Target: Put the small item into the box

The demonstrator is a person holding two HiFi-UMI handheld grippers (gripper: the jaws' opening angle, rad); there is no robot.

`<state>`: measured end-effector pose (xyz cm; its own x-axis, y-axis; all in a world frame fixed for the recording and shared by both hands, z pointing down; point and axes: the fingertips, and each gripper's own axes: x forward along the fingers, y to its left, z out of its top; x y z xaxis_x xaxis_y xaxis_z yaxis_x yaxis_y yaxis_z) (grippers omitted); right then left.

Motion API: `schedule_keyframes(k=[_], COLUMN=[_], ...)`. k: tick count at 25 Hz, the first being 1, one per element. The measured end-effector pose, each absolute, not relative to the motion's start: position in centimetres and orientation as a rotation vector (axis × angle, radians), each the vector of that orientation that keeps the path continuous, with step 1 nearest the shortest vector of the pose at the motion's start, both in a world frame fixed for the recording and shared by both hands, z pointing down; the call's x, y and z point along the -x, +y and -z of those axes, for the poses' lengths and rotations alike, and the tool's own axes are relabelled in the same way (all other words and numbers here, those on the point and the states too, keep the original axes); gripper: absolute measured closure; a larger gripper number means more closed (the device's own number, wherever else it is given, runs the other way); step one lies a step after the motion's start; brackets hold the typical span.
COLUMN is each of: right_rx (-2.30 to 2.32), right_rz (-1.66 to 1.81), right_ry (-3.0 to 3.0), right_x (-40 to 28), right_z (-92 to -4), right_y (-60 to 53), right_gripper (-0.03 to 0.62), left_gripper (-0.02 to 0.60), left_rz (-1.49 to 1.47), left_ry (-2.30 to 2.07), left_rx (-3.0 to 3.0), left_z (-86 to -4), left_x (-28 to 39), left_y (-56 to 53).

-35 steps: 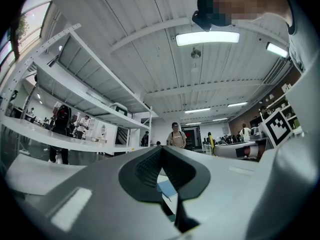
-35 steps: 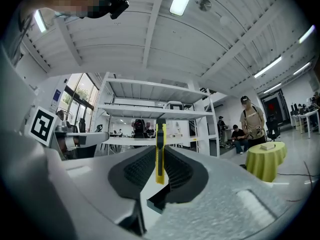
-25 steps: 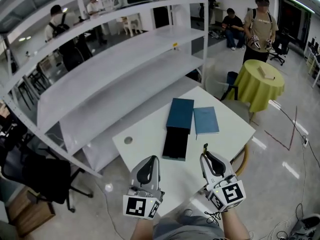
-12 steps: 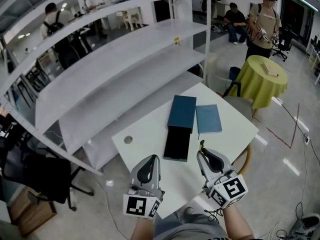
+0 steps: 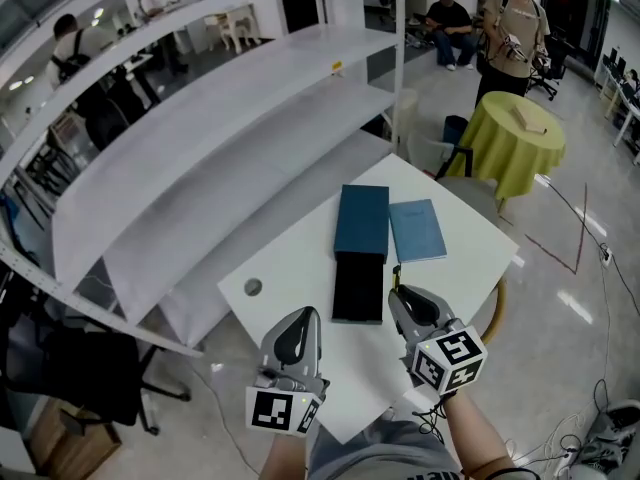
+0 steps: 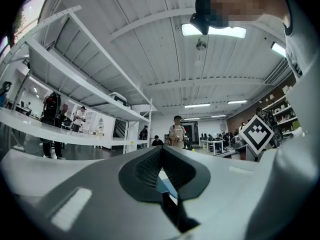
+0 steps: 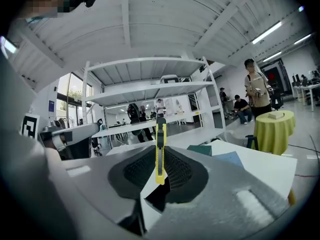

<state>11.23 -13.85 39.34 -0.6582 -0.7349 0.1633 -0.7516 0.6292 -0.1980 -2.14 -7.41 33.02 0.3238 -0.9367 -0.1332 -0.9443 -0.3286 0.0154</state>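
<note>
Both grippers are held low over the near part of the white table (image 5: 290,268), pointed away from the person. The right gripper (image 5: 399,296) is clamped on a yellow utility knife (image 7: 160,151), which is gripped upright between the jaws with its upper end standing above them. The left gripper (image 5: 301,316) is held to the left of it and a little nearer the person, its jaws drawn together with nothing between them.

Just ahead of the right gripper a black tray (image 5: 358,286) is seen lying on the table, its far end touching a dark teal box part (image 5: 362,218) (whether lid or sleeve cannot be told). The inside of the black tray is too dark for any contents to be made out. A lighter blue flat cover (image 5: 416,230) is laid just beside the teal part, on its right. The knife is held outside the tray, near its right near corner.
</note>
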Motion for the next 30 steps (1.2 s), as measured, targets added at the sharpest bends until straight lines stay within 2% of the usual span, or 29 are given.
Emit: schedule_keyframes(k=[30], right_rx=[-1.231], right_rz=[-0.801], right_ry=[-2.337], right_x=[-6.5], right_z=[-51.3], right_y=[-17.9], right_gripper=[0.539], left_gripper=[0.566], left_rz=[-0.161], left_ry=[1.712], left_rx=[2.647], left_z=[-36.7], left_x=[7.7], left_y=[-9.9])
